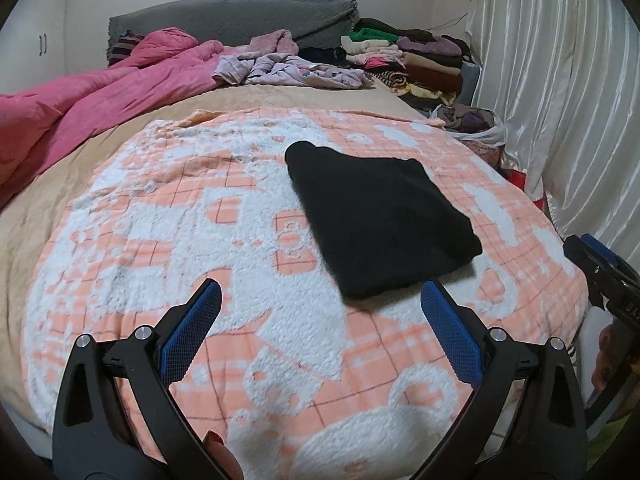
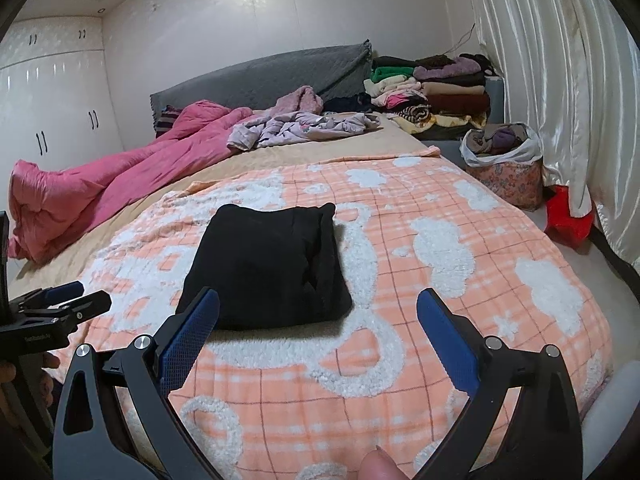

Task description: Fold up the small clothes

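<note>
Left wrist cam: left gripper [image 1: 320, 296] spread wide, empty, over the peach-and-white blanket [image 1: 160, 240]; folded black garment [image 1: 376, 216] at about 1 o'clock. Right wrist cam: right gripper [image 2: 318, 306] also wide, garment [image 2: 268, 264] at 11 o'clock, white curtain [image 2: 560, 80] at 2.

The left gripper [image 1: 320, 300] has 2 matte black, wishbone-shaped arms with long teardrop cut-outs, each pinned by 2 round silver screws [image 1: 143, 333] and tipped with a blue, mesh-textured pad [image 1: 192, 334]. The right gripper [image 2: 318, 308] is built the same, with blue pads [image 2: 448, 340] and silver screws [image 2: 493, 342]. In the right wrist view, faint pale lettering, too small to read, marks the left gripper's black body.
</note>
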